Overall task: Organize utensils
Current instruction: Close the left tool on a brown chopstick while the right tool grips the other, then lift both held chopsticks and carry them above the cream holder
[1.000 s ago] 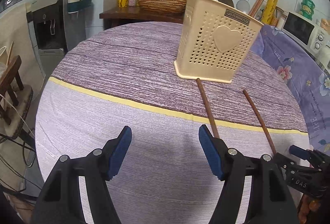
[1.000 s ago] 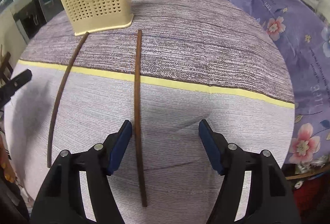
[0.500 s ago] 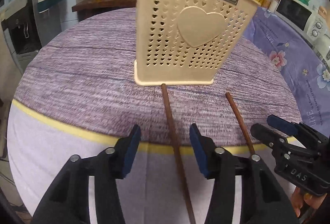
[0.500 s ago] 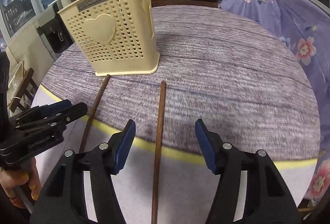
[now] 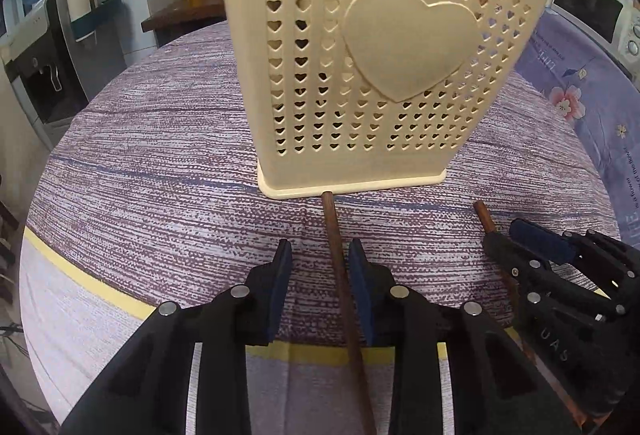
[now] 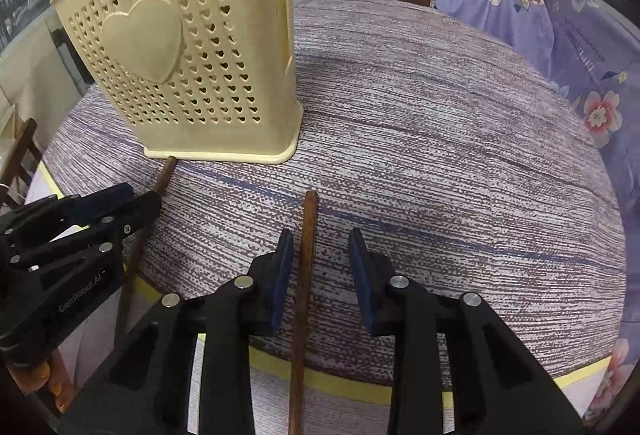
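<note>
A beige perforated utensil holder (image 5: 360, 75) with a heart on its front stands on the round table; it also shows in the right wrist view (image 6: 192, 75). Two dark wooden chopsticks lie in front of it. One chopstick (image 5: 340, 275) touches the holder's base and runs between the jaws of my left gripper (image 5: 319, 249), close to the right pad. The jaws are closing and a gap remains on the left side. The other chopstick (image 6: 307, 255) lies between the closing jaws of my right gripper (image 6: 320, 237), near the left pad. Each gripper appears in the other's view: the right gripper (image 5: 516, 239) and the left gripper (image 6: 136, 197).
A purple striped tablecloth (image 5: 160, 163) with a yellow band (image 5: 100, 287) covers the table. A floral purple cloth (image 6: 560, 35) lies at the right, with a microwave (image 5: 592, 11) behind it. A water dispenser (image 5: 44, 59) stands at the left, and a wooden side table (image 5: 188, 11) behind.
Both grippers have moved forward toward the holder, each now straddling its own chopstick. Both pairs of jaws have narrowed a good deal.
</note>
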Action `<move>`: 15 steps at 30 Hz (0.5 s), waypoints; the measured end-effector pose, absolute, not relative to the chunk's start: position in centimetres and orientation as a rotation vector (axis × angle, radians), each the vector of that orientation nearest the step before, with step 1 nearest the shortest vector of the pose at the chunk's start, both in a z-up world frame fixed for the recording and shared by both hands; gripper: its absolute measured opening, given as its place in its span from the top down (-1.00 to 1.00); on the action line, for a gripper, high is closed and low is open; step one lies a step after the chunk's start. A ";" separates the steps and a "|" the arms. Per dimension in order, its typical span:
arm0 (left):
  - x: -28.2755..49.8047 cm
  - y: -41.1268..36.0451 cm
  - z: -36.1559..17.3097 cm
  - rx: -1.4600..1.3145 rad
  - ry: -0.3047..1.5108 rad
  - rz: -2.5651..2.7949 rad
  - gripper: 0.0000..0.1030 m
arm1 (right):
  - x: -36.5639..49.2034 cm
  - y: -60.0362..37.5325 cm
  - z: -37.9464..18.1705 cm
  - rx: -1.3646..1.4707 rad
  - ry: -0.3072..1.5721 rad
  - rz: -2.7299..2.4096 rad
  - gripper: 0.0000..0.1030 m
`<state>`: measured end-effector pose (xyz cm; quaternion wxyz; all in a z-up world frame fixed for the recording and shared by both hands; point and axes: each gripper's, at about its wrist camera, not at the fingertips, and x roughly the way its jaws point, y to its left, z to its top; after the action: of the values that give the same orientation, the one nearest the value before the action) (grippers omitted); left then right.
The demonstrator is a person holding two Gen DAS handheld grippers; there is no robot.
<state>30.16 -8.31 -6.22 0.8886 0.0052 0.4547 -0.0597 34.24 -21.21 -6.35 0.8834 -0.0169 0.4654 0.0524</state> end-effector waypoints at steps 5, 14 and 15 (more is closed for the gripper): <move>30.3 -8.8 -6.2 0.056 0.931 -0.112 0.51 | 33.9 -20.5 -6.5 -0.049 0.951 0.099 0.56; 30.6 -8.1 -6.0 0.043 0.931 -0.105 0.80 | 33.4 -19.7 -6.4 -0.062 0.952 0.123 0.83; 30.6 -8.1 -6.0 0.044 0.932 -0.107 0.80 | 33.4 -19.7 -6.4 -0.063 0.951 0.120 0.83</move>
<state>30.62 -8.10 -6.01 0.8917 0.0210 0.4491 -0.0515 33.41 -19.70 -6.43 0.8867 -0.0301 0.4576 0.0579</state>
